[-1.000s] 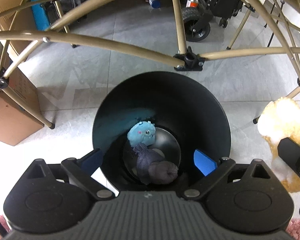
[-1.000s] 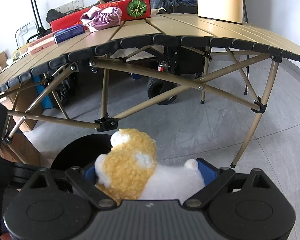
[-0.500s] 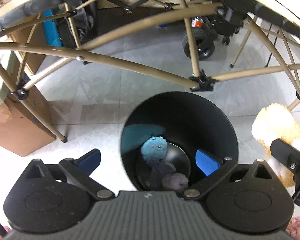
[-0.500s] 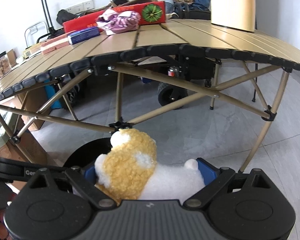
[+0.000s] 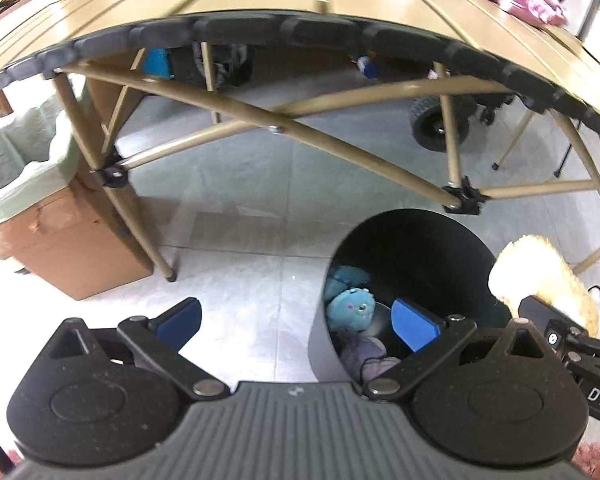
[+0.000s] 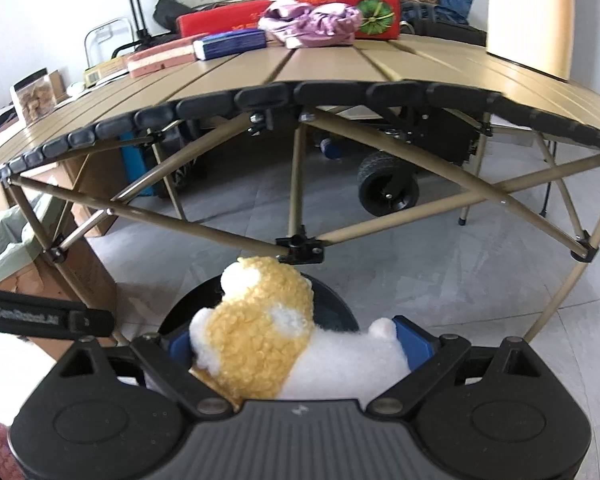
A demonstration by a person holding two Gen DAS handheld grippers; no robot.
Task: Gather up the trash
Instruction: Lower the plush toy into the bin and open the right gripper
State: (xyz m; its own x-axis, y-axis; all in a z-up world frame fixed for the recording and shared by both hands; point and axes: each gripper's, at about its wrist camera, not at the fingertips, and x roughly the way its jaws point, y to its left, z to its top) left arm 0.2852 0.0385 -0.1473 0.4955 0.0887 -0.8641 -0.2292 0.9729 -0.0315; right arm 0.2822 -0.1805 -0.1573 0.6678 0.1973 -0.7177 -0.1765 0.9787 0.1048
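A round black bin stands on the floor under the table's front edge. Inside lie a blue plush toy and a grey-purple cloth bundle. My left gripper is open and empty, its right finger over the bin's left rim. My right gripper is shut on a yellow and white plush toy, held over the bin. The same plush toy shows at the right of the left wrist view, by the bin's right rim.
A tan folding table with crossed legs spans both views, carrying a red box, pink cloth and books. A cardboard box with a green liner stands on the floor at left. A wheeled cart sits behind.
My left gripper has pulled back and up and swung left, so the bin now sits at lower right. The right gripper, still holding the plush toy, has risen slightly over the bin.
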